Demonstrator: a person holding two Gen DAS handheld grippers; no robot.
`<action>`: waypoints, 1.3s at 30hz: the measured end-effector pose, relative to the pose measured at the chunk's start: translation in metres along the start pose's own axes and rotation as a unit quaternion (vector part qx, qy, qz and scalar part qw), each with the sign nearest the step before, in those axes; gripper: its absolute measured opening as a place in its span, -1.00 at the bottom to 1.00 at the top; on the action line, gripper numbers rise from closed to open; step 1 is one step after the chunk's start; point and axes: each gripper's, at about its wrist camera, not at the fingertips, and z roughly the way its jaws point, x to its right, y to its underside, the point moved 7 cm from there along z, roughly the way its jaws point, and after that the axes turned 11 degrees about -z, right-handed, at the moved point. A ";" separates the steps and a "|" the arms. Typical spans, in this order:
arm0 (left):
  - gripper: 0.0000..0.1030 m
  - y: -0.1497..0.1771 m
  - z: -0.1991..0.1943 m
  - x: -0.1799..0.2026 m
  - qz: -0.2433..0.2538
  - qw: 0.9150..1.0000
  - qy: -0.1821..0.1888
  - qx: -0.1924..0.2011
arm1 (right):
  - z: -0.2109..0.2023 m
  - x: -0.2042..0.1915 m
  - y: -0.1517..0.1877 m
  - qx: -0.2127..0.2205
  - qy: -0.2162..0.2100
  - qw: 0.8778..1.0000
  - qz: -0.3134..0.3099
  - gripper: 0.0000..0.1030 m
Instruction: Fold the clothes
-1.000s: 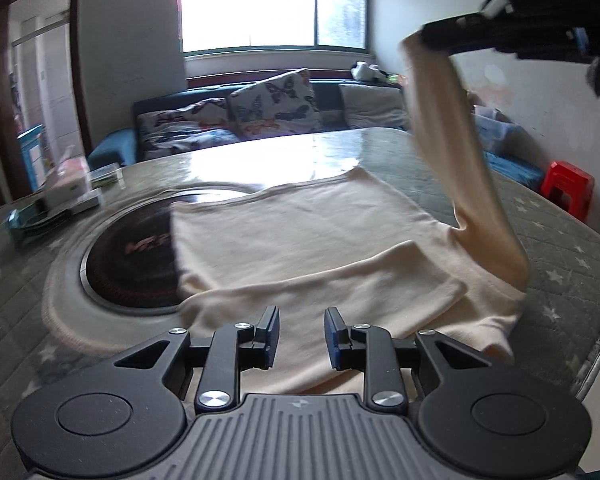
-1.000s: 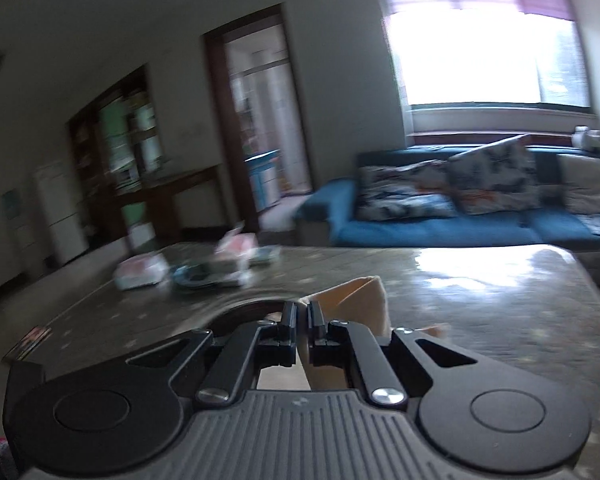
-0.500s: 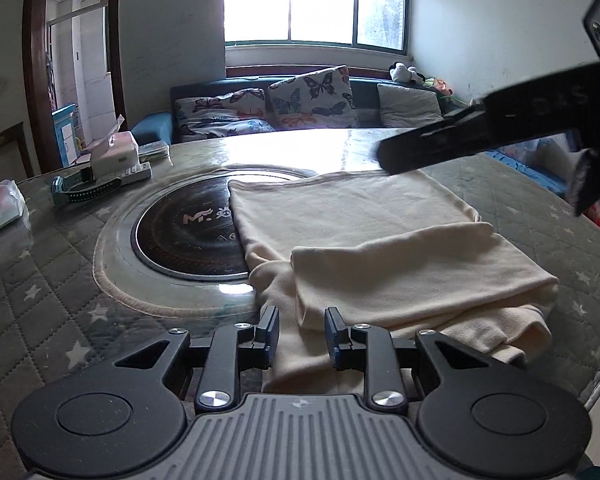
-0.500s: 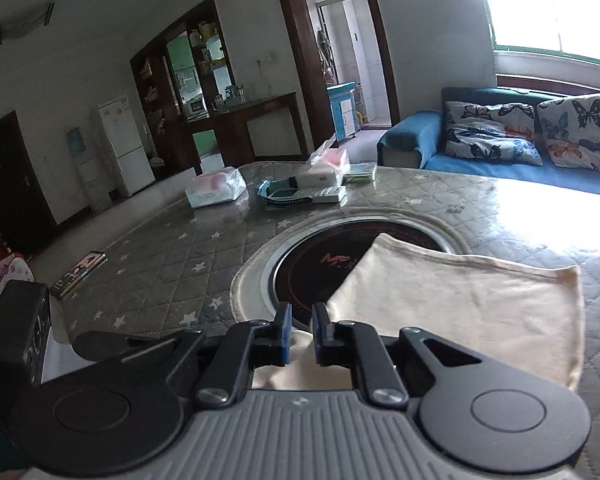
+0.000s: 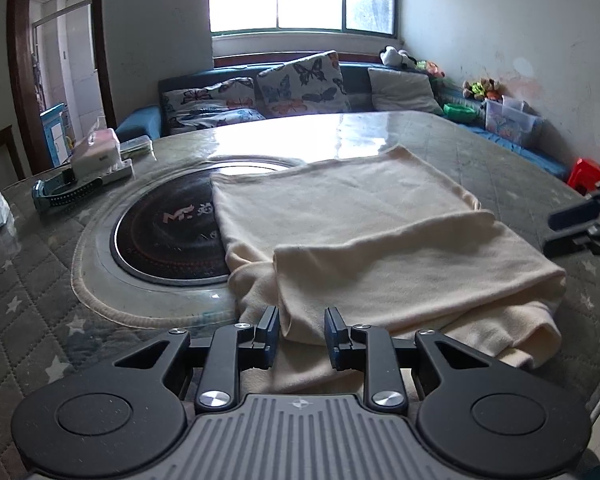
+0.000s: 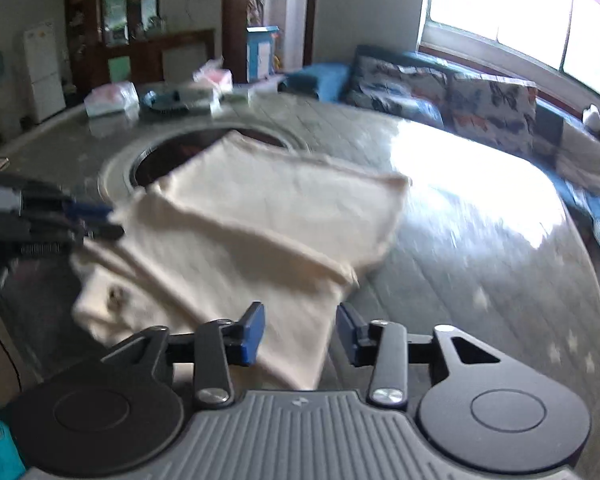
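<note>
A cream garment lies flat on the quilted table, with one sleeve folded across its near part. My left gripper hovers low over the sleeve's near corner. Its jaws stand a little apart and the pads do not press the cloth. In the blurred right wrist view the garment spreads ahead. My right gripper is over the garment's near edge with its jaws opening and cloth under the gap, not pinched. The right gripper also shows at the garment's right side, and the left gripper at the other view's left edge.
A round black hotplate is set into the table, partly under the garment. A tissue box and a blue brush sit at the far left. A sofa with cushions stands behind. The table edge runs close at right, with a red stool beyond.
The right gripper came down from high, laid the lifted sleeve across the garment, opened its jaws and drew off to the garment's right side. The left gripper stayed in place.
</note>
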 end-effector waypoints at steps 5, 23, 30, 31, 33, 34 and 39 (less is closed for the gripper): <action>-0.82 -0.002 -0.002 0.003 0.017 1.000 -0.010 0.010 | 0.001 -0.005 0.028 -0.017 0.006 1.000 -0.009 -0.08; -0.82 -0.032 -0.014 0.013 0.038 0.999 0.002 0.038 | 0.006 0.014 -0.011 0.047 0.006 0.999 0.022 -0.43; -0.73 -0.029 0.013 0.019 0.044 0.999 0.011 0.013 | 0.050 0.001 -0.034 0.048 0.003 0.998 -0.035 -0.46; -0.69 -0.029 0.013 0.019 0.044 0.999 0.013 0.013 | 0.052 0.000 -0.035 0.048 0.004 0.998 -0.044 -0.46; -0.62 -0.029 0.014 0.016 0.041 0.999 0.015 0.013 | 0.057 0.001 -0.035 0.045 -0.001 0.997 -0.066 -0.46; -0.61 -0.030 0.014 0.014 0.038 0.999 0.016 0.014 | 0.059 0.003 -0.035 0.042 -0.006 0.997 -0.069 -0.46; -0.50 -0.033 0.014 0.001 0.020 0.999 0.019 0.016 | 0.067 0.015 -0.034 0.026 -0.045 0.995 -0.083 -0.46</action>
